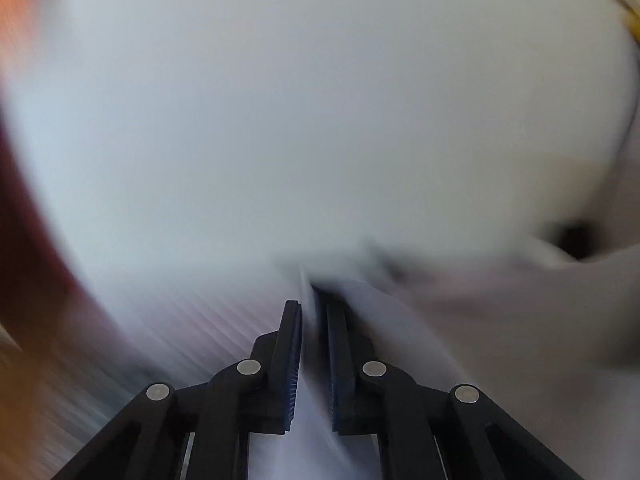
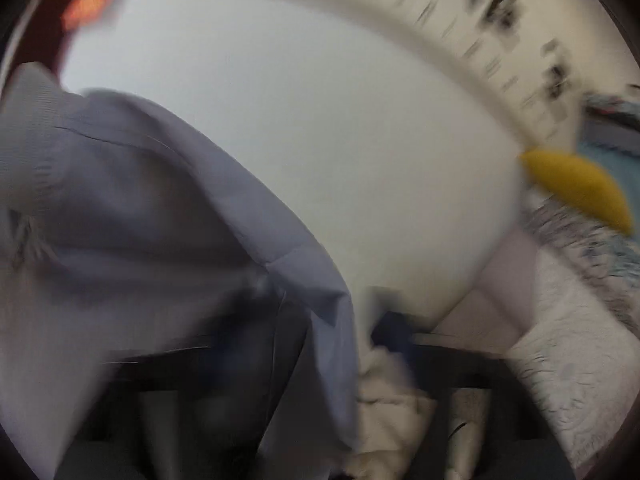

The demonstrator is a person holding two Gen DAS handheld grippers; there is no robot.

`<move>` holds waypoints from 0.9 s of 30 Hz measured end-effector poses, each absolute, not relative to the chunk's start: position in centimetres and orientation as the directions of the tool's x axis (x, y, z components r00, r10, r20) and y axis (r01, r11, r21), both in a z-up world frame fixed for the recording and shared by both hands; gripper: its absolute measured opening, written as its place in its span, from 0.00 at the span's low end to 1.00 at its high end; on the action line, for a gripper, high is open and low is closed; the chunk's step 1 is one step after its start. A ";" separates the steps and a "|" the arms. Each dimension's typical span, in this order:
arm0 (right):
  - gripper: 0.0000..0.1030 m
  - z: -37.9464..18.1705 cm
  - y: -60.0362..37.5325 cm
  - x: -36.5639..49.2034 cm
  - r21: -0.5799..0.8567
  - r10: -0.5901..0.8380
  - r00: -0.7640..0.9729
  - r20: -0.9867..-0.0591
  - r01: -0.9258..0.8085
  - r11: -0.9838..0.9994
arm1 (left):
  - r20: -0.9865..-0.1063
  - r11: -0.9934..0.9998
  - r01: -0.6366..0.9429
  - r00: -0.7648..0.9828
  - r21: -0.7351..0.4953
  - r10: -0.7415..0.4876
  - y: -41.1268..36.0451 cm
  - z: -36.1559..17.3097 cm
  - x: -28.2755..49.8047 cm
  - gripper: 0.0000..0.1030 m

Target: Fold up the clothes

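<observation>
The left gripper (image 1: 310,308) has its two black fingers drawn close together, and a thin fold of pale cloth (image 1: 308,400) runs down the narrow gap between the blue ribbed pads (image 1: 294,364). The jaws are clamped on that fold. The cloth spreads out to the right of the fingers in soft, smeared folds. Beyond the fingertips lies a wide white table (image 1: 320,100), its surface blurred by motion. A dark reddish band (image 1: 28,240) curves along the left edge of the left wrist view, and an orange glow (image 1: 16,0) sits in the top left corner.

In the right wrist view the right gripper (image 2: 384,332) is almost wholly covered. Only a dark, blurred shape shows near the lower middle, so it cannot be told whether its jaws are clenched or released. A grey-blue shirt (image 2: 140,220) hangs across the left and lower part of this view, draped over the gripper, with a seam and a folded edge running down toward the centre. A crumpled cream cloth (image 2: 384,400) bunches just right of the shirt's lower edge. Behind them is the same white table (image 2: 320,120). A yellow object (image 2: 580,188) lies at the table's right edge. Past it, a pale fluffy rug (image 2: 568,360) covers the floor.
</observation>
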State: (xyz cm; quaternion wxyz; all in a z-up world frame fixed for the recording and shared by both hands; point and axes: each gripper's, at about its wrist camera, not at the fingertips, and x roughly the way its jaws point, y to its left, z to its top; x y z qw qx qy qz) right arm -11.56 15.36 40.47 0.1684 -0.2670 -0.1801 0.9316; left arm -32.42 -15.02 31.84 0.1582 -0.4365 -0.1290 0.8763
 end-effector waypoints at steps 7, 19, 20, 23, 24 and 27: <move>0.81 33.9 16.8 -6.1 -0.231 0.159 -0.802 -0.575 -0.028 -0.973 | -0.614 -0.877 -0.184 -0.650 -0.445 0.448 -22.0 26.0 -21.2 0.67; 0.84 10.1 2.6 4.8 0.843 -0.854 -0.038 -0.518 0.145 -0.518 | -0.596 -0.759 0.029 -0.640 -0.650 0.486 -32.8 14.7 2.9 0.79; 0.84 8.4 1.1 4.6 0.855 -0.861 -0.010 -0.509 0.110 -0.507 | -0.600 -0.754 0.043 -0.636 -0.655 0.486 -33.3 14.0 4.2 0.79; 0.81 5.8 -2.2 4.1 0.880 -0.879 0.047 -0.474 0.061 -0.472 | -0.569 -0.750 0.010 -0.659 -0.661 0.493 -33.9 15.4 5.4 0.80; 0.80 5.3 -3.7 4.5 0.889 -0.887 0.071 -0.456 0.072 -0.452 | -0.567 -0.759 0.008 -0.669 -0.651 0.480 -34.2 16.0 5.6 0.80; 0.73 4.1 -7.8 6.6 0.910 -0.902 0.127 -0.412 0.108 -0.400 | -0.556 -0.762 0.000 -0.684 -0.648 0.472 -34.8 16.5 5.7 0.80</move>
